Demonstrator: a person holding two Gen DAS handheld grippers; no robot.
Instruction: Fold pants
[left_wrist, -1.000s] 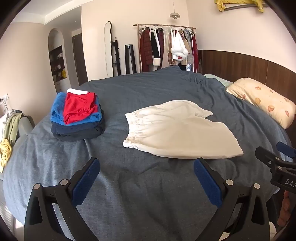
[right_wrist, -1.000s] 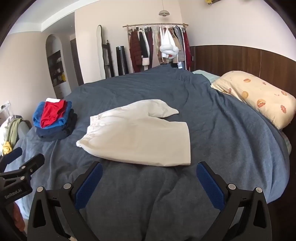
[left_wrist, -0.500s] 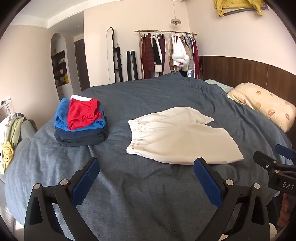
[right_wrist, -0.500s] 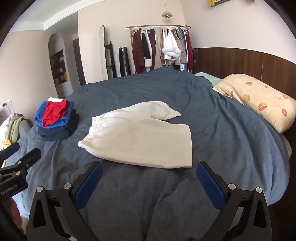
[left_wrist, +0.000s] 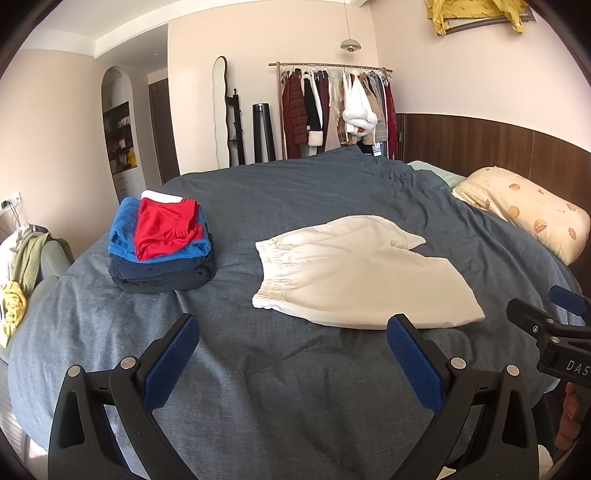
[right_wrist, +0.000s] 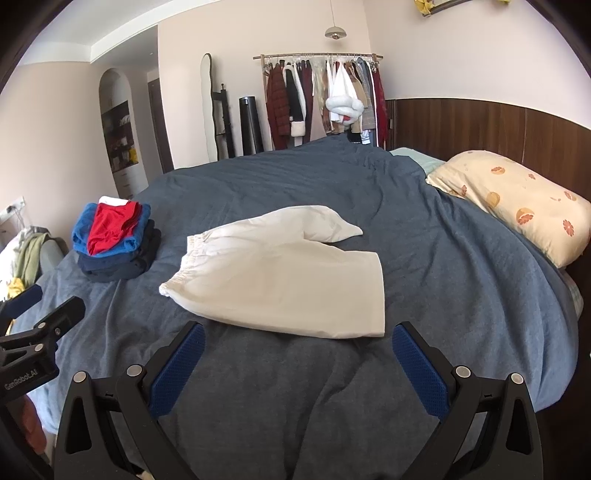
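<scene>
Cream pants (left_wrist: 354, 273) lie flat on the blue-grey bed cover (left_wrist: 295, 369), folded lengthwise, with the elastic waistband to the left and the leg ends to the right. They also show in the right wrist view (right_wrist: 284, 280). My left gripper (left_wrist: 291, 336) is open and empty, held above the bed short of the pants' near edge. My right gripper (right_wrist: 297, 343) is open and empty, also just short of the near edge. Each gripper appears at the side of the other's view.
A stack of folded clothes (left_wrist: 162, 247), red and blue on top of dark items, sits on the bed left of the pants. A patterned pillow (left_wrist: 528, 210) lies at the right by a wooden headboard. A clothes rack (left_wrist: 332, 110) stands behind the bed.
Both grippers have pulled back and risen slightly, so the pants and the stack sit a little farther and lower in view. The pants have not moved.
</scene>
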